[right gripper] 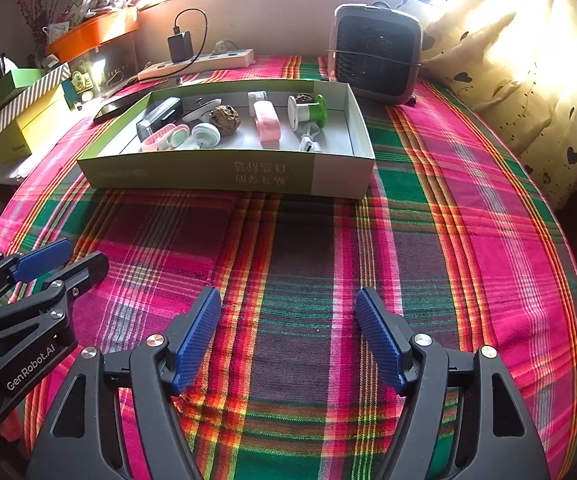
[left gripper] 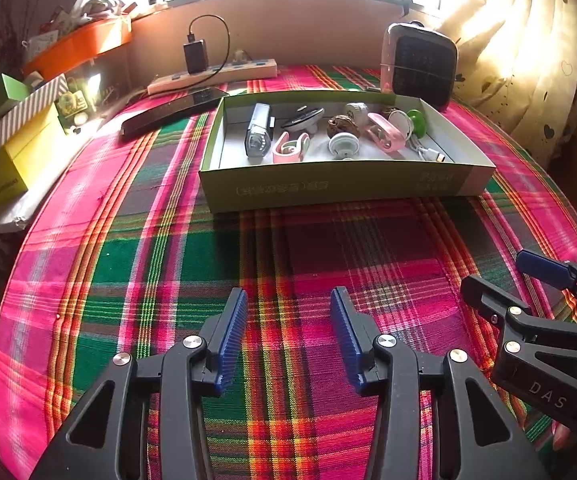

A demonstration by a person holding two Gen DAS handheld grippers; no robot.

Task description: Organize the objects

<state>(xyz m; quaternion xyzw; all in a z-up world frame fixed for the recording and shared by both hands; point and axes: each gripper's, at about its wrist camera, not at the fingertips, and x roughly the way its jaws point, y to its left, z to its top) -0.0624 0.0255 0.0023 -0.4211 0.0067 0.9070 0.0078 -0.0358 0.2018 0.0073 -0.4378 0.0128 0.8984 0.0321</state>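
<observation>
While both tools hover over the bare plaid cloth [left gripper: 288,248], nothing sits between their blue pads; the left gripper [left gripper: 288,308] stands partly spread and empty, and the right gripper [right gripper: 288,308] stands wider, empty too. All the small things to be sorted lie in the shallow green box [right gripper: 224,168] further up the table: a silver flashlight [left gripper: 257,130], a pink clip [left gripper: 290,148], a brown walnut [right gripper: 225,119], a pink case [right gripper: 266,122], a green and white spool [right gripper: 308,114], a white cable [left gripper: 428,152]; they crowd together, several touching.

The likely trouble comes from that crowding; a gripper lowered onto one piece may nudge its neighbour, or close on two at once; the walnut looks round and hard, so it could squirt out of the pads; the cable may drag other bits along. The box looks light, and a push on its near wall could slide it toward the heater [right gripper: 376,60] or the power strip [left gripper: 212,76].
</observation>
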